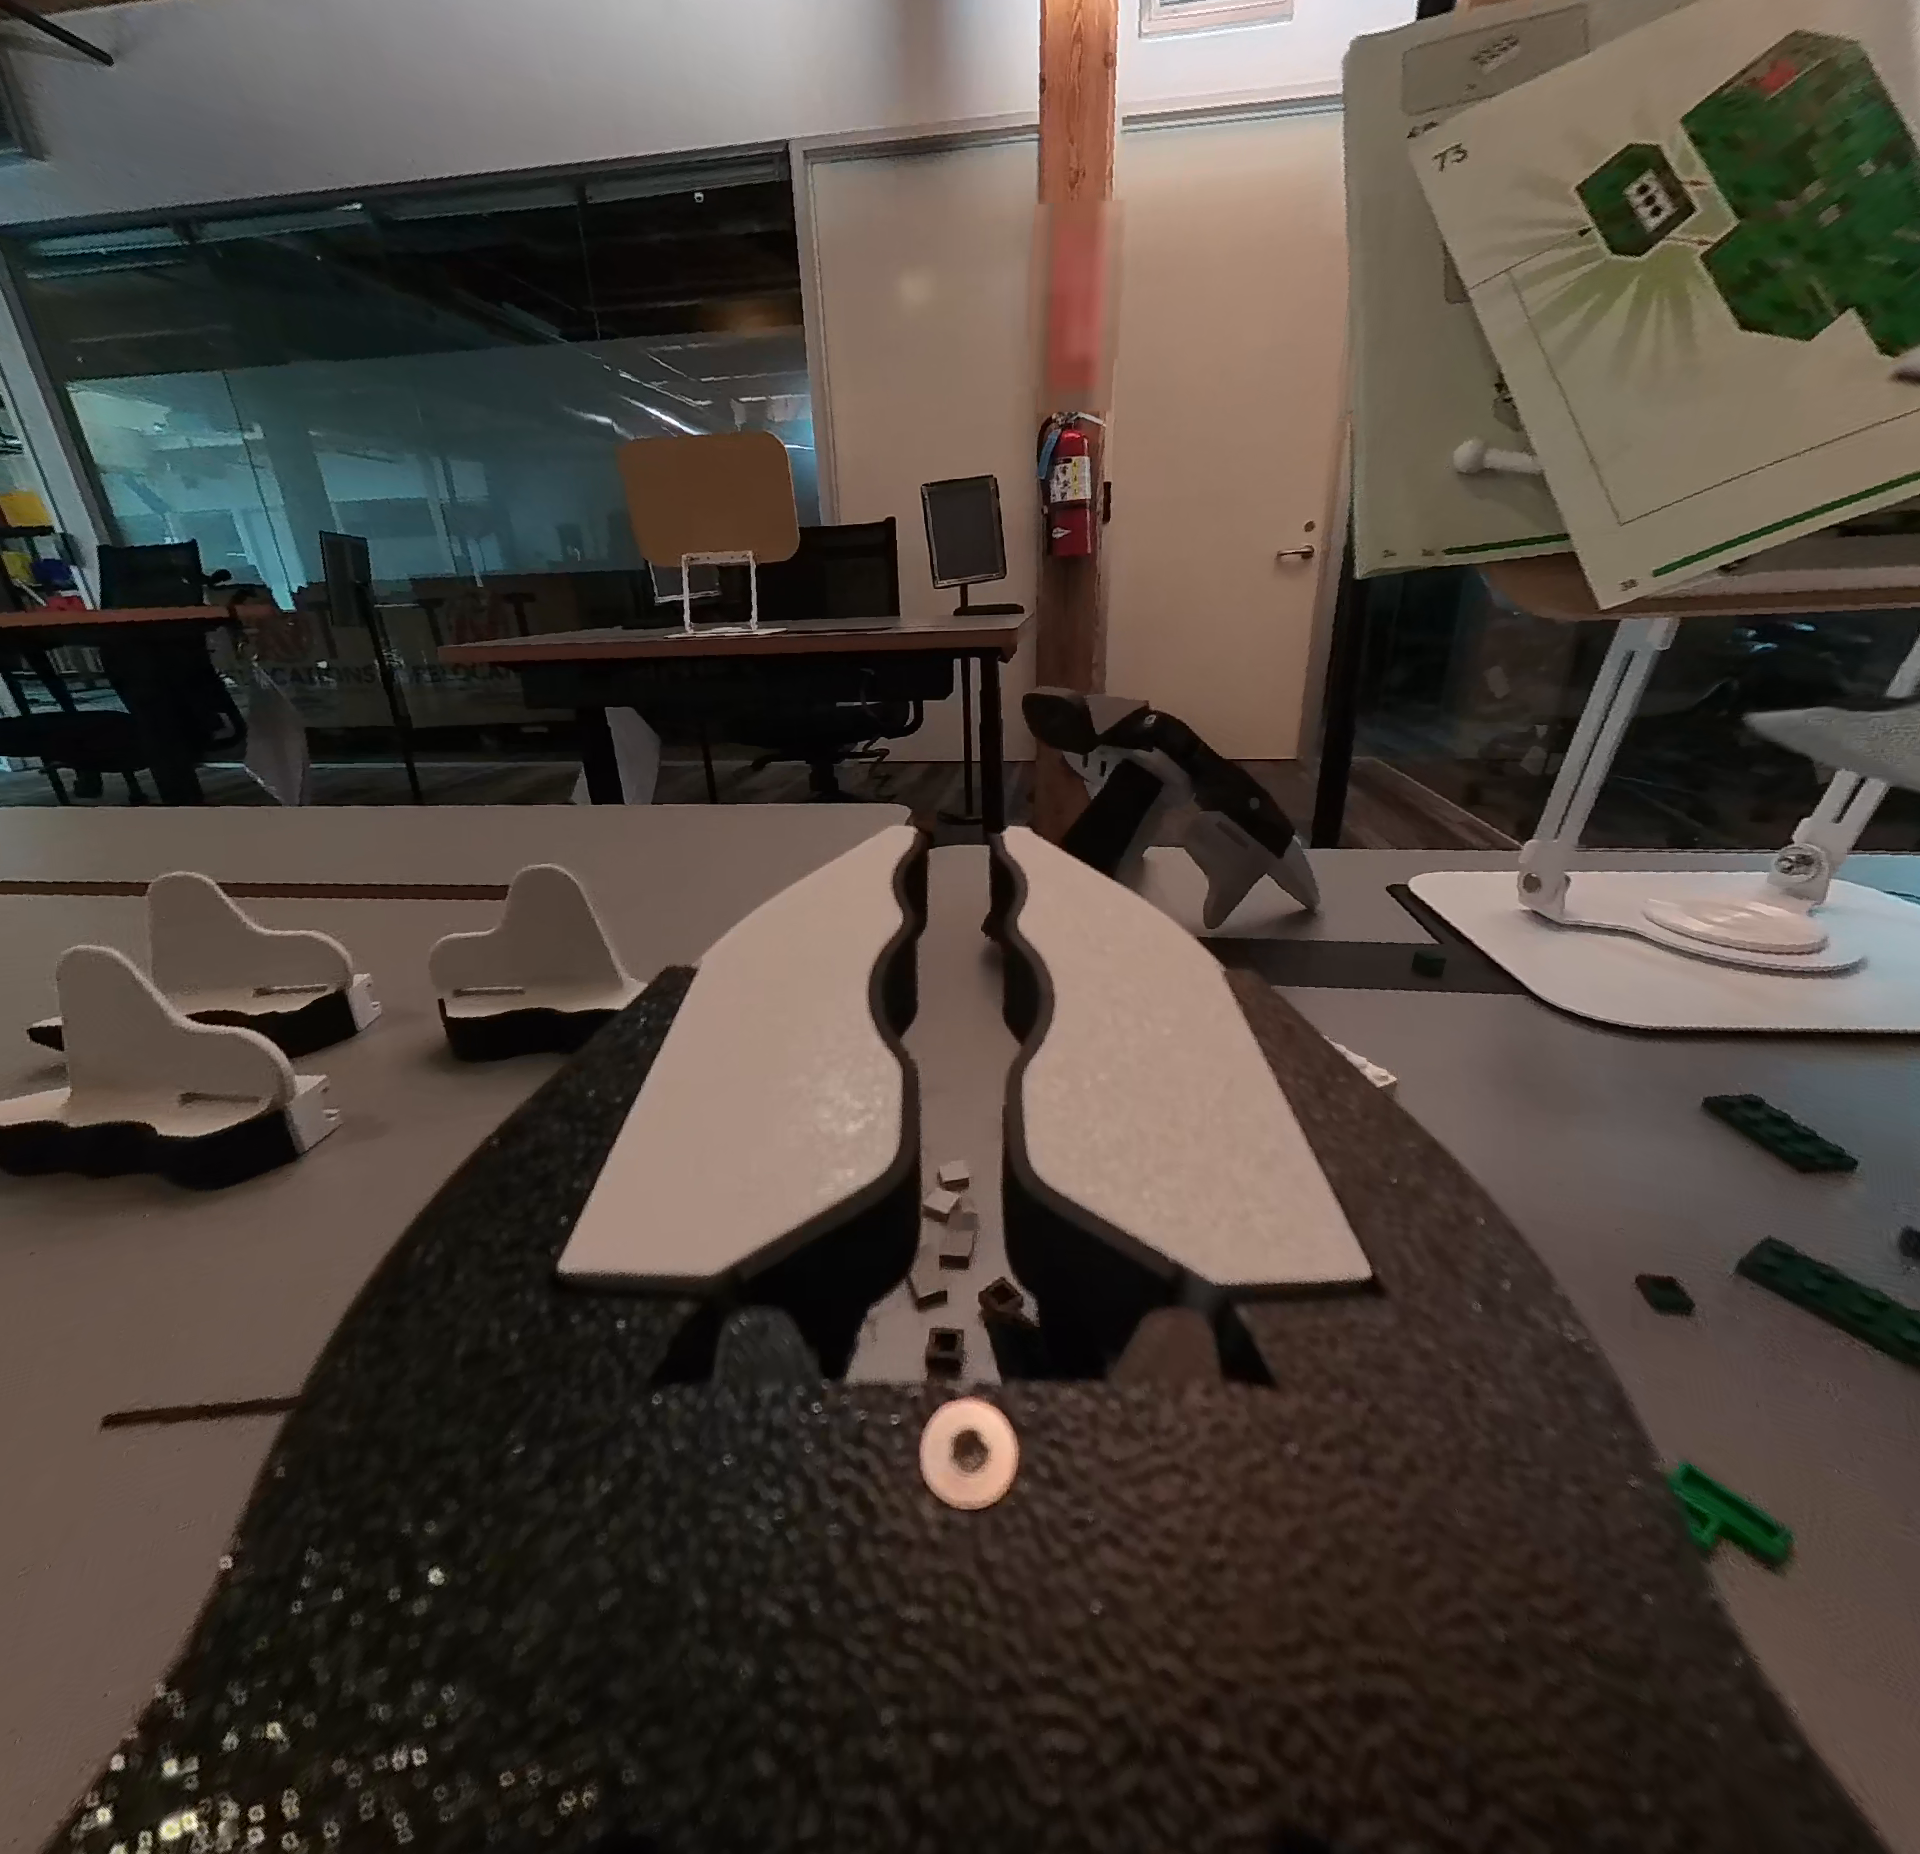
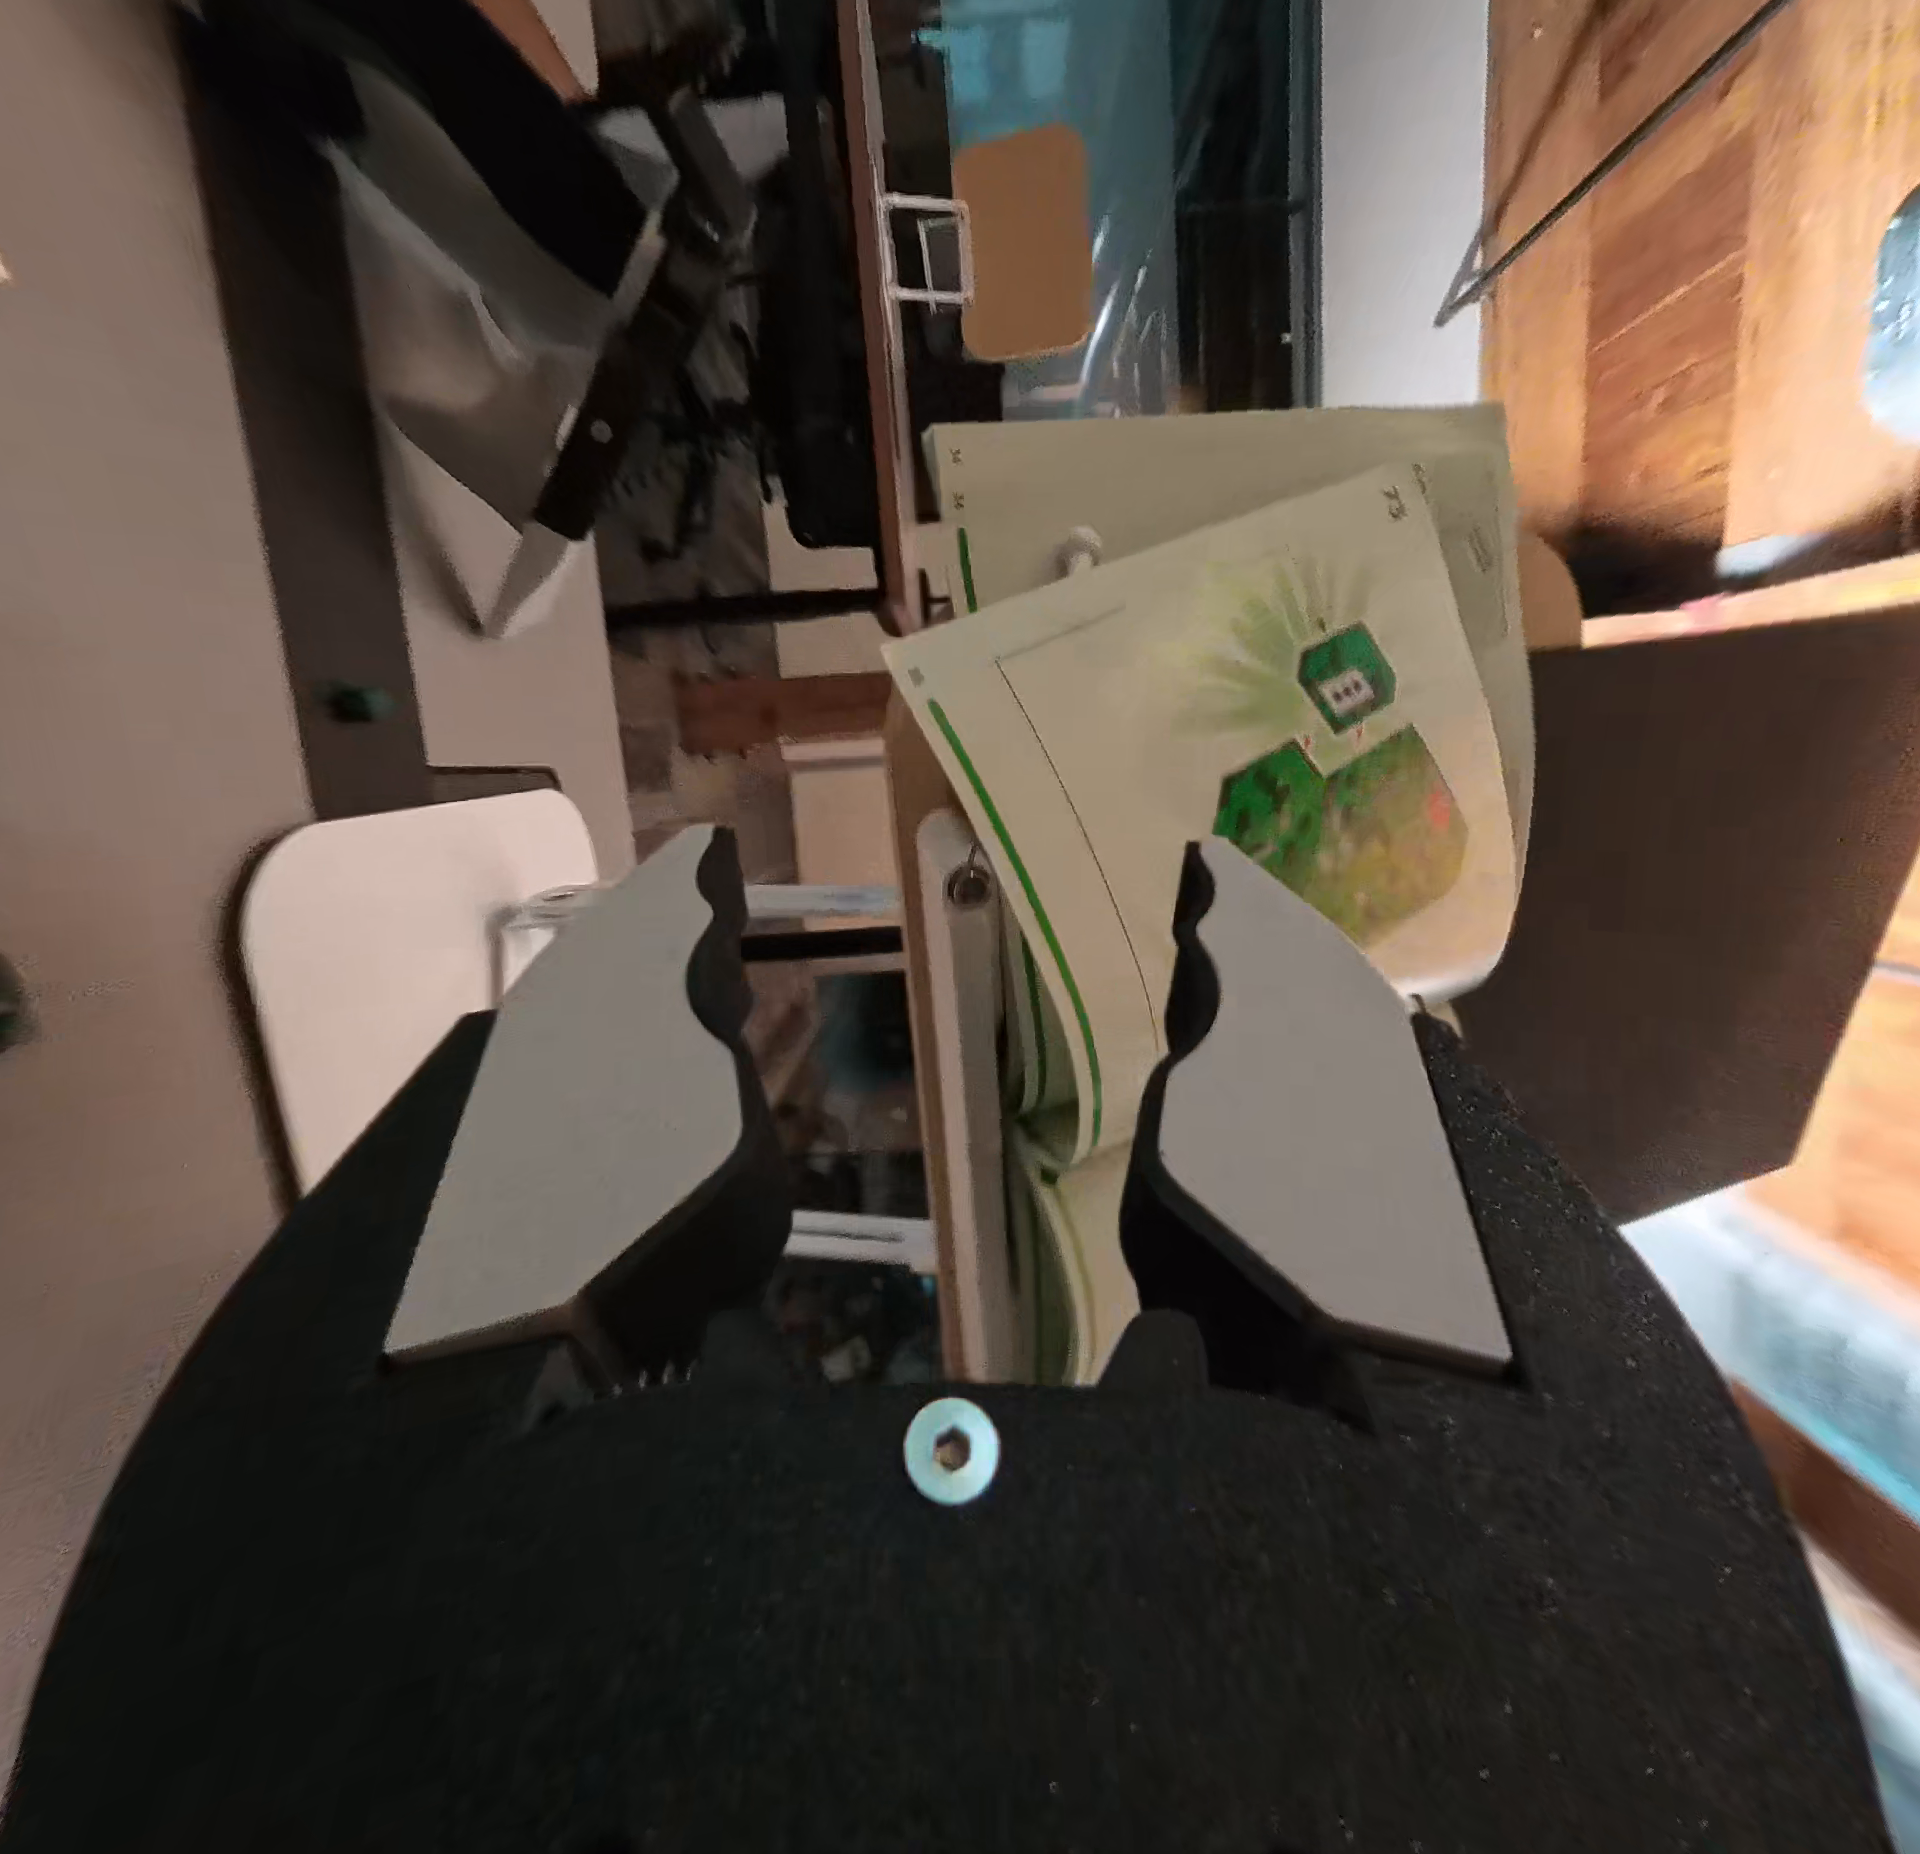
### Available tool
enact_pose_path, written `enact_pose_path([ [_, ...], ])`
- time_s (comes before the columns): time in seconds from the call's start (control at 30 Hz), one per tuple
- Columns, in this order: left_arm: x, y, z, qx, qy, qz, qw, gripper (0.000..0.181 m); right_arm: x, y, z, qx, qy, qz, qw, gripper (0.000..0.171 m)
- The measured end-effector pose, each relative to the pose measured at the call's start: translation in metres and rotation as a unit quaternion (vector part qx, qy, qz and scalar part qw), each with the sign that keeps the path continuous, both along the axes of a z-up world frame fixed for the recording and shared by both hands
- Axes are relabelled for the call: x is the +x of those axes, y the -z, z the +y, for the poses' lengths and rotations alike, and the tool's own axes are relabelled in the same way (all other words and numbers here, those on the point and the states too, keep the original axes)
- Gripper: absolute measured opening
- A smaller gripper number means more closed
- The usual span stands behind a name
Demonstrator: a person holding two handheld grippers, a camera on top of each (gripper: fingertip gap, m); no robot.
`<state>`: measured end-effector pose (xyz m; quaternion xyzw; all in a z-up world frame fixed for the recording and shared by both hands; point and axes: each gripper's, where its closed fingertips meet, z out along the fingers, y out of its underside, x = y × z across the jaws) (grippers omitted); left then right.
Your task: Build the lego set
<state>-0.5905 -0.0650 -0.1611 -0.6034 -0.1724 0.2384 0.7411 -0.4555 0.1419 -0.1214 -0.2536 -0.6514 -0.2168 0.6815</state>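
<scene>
My left gripper [image 1: 958, 848] hovers low over the grey table [image 1: 1455, 1233]. Its jaws stand a narrow gap apart with nothing between them. Several small grey tiles [image 1: 951, 1222] and tiny dark pieces [image 1: 943, 1349] lie on the table under that gap. Dark green plates [image 1: 1777, 1131] [image 1: 1839, 1300] and a bright green piece [image 1: 1730, 1524] lie to its right. My right gripper [image 2: 961, 869] is open and turned sideways. It is at the lower edge of the instruction booklet [image 2: 1195, 765], whose top page curls up between its fingers. The booklet also shows in the left wrist view [image 1: 1662, 298].
The booklet rests on a white stand [image 1: 1621, 931] at the table's back right. Three spare white gripper fingers [image 1: 520, 963] stand at the left. A black and grey device [image 1: 1174, 796] lies at the far table edge. Desks and chairs stand beyond. The gap from one gripper's tips to the other's is roughly 25 cm. From either gripper's tips it is about 20 cm to the bright green piece [image 1: 1730, 1524].
</scene>
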Motion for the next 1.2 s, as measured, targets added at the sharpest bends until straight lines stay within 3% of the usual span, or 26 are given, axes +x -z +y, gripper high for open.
enact_pose_path([
  [0.2, 0.002, 0.0, 0.003, -0.003, 0.004, 0.004, 1.0, 0.011, -0.025, -0.008, 0.024, 0.02, 0.028, 0.014, 0.999, 0.079],
  [0.3, 0.002, 0.0, 0.003, -0.001, 0.003, 0.004, 1.0, 0.011, -0.02, -0.022, 0.022, -0.004, 0.01, 0.052, 0.999, 0.069],
  [0.43, 0.002, 0.0, 0.004, -0.002, 0.005, 0.002, 1.0, 0.011, 0.006, -0.044, 0.017, -0.034, -0.012, 0.125, 0.991, 0.057],
  [0.77, 0.003, 0.001, 0.005, -0.005, 0.006, 0.003, 1.0, 0.011, 0.098, -0.069, 0.049, -0.141, 0.056, 0.288, 0.946, 0.055],
  [1.2, 0.003, 0.002, 0.005, -0.005, 0.009, -0.005, 1.0, 0.011, 0.146, -0.056, 0.092, -0.214, 0.122, 0.331, 0.911, 0.054],
])
